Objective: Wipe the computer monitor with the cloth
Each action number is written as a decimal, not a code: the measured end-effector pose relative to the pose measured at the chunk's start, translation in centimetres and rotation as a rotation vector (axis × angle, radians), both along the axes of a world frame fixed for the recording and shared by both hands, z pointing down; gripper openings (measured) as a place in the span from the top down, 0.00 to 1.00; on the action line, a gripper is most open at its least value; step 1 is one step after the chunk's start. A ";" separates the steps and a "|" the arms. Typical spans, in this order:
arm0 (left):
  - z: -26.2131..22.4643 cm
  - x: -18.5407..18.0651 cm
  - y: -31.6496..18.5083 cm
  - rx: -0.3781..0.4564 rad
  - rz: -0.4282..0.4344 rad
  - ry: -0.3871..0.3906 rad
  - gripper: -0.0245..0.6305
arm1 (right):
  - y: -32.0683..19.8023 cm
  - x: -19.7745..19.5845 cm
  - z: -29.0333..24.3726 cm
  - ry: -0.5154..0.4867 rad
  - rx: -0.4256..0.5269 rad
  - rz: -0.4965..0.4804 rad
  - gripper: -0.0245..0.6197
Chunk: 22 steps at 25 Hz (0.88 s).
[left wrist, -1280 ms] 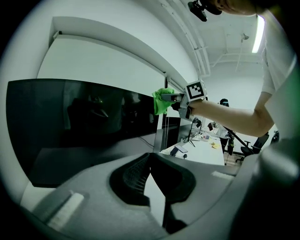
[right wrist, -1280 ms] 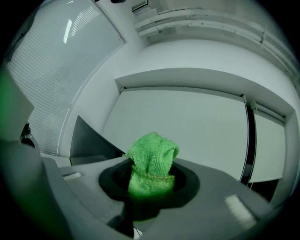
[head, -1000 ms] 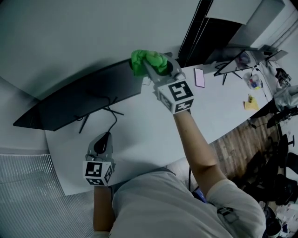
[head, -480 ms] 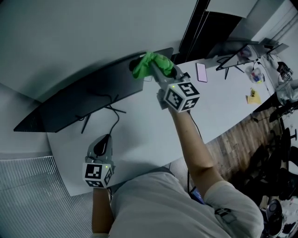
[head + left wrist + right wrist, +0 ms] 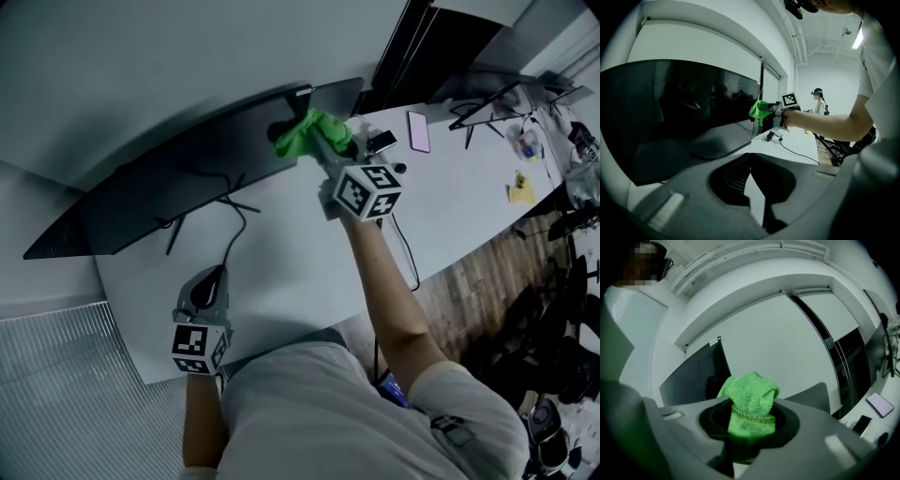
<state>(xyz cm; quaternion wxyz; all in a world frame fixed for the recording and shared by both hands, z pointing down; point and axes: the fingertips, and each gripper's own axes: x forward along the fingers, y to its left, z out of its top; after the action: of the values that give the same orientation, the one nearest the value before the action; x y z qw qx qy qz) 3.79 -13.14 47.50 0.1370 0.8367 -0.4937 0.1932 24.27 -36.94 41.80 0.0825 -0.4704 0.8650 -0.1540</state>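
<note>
Right gripper view alone: green cloth (image 5: 749, 399) between jaws of right tool (image 5: 750, 425)

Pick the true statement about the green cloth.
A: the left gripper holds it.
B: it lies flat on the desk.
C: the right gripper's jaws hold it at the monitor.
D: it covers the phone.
C: the cloth sits between the jaws of the right gripper, at the monitor.
</note>
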 end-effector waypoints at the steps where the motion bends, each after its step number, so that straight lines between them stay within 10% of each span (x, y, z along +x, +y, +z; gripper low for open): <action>1: 0.2 0.0 0.1 -0.007 0.000 0.001 0.95 | -0.1 0.0 0.6 0.002 -0.011 0.006 0.79; 22: 4.7 -4.6 1.3 -0.124 -0.099 0.009 0.95 | -1.5 -0.7 17.5 0.068 -0.298 0.071 0.79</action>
<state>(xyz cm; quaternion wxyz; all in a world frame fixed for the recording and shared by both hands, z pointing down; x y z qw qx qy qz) -0.84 -11.82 52.19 0.2003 0.8021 -0.5209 0.2127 23.56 -38.44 59.28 -0.0120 -0.5125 0.8177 -0.2617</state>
